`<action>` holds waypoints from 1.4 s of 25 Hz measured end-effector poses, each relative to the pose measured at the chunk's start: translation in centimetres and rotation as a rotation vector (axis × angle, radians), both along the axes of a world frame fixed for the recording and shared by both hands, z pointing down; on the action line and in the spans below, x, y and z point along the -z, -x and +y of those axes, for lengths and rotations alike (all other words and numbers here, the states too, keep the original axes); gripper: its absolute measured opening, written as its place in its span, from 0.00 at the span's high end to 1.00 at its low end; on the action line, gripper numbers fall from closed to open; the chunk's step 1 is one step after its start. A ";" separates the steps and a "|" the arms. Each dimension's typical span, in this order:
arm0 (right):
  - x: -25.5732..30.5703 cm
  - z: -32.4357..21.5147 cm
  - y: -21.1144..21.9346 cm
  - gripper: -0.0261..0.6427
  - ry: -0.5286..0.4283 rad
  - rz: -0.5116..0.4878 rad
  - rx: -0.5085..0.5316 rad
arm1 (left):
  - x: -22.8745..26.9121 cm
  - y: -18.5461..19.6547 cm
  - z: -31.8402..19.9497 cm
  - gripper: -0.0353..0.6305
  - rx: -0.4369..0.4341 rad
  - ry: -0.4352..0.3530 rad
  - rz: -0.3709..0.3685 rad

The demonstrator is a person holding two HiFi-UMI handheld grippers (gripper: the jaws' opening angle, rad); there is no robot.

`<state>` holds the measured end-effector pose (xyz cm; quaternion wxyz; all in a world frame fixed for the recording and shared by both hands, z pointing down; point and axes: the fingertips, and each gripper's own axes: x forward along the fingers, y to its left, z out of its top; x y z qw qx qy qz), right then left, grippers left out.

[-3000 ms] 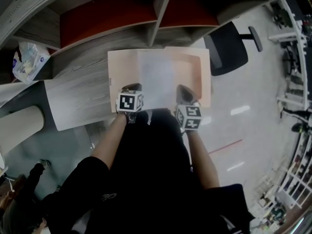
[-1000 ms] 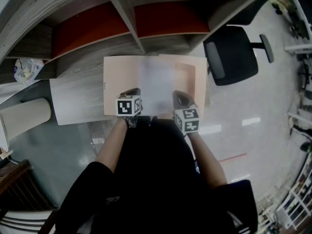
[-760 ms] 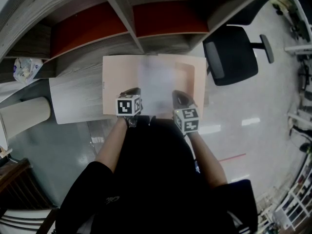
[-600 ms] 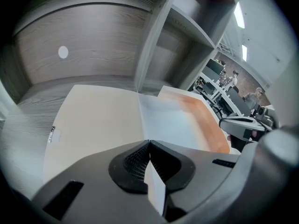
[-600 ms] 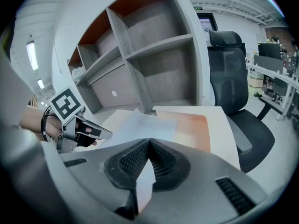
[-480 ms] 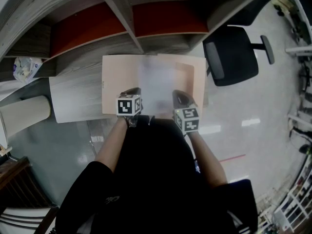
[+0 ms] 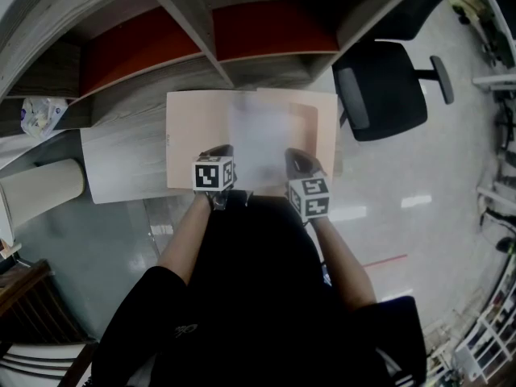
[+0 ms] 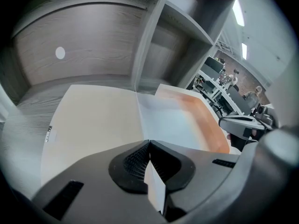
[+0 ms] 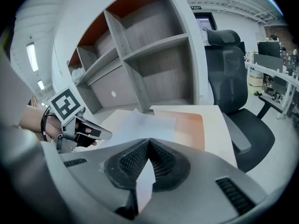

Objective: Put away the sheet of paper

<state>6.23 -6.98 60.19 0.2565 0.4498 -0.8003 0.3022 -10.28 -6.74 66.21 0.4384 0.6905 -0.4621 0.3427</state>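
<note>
I see my left gripper point(image 7: 219, 150) and my right gripper point(image 7: 297, 156) each pinching the near edge of the sheet of paper point(image 7: 260, 135) between their fingers. The sheet lies over the open folder point(image 7: 189, 127), which rests at the near edge of the worktop point(image 7: 121, 168), in front of the shelves point(image 7: 242, 39).

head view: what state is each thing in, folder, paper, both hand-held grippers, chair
peach card folder: lying open.
white sheet of paper: over the folder, near edge pinched.
left hand-held gripper: shut on the paper.
right hand-held gripper: shut on the paper.
black office chair: empty.
</note>
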 end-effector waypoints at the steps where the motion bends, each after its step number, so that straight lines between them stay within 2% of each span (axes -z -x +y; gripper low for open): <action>1: 0.0 0.0 -0.1 0.93 -0.001 -0.001 -0.003 | 0.0 -0.1 0.0 0.88 -0.002 0.001 -0.001; 35: 0.2 0.4 -3.3 0.93 -0.006 -0.013 -0.053 | -0.1 -3.3 -0.4 0.88 -0.064 -0.001 -0.007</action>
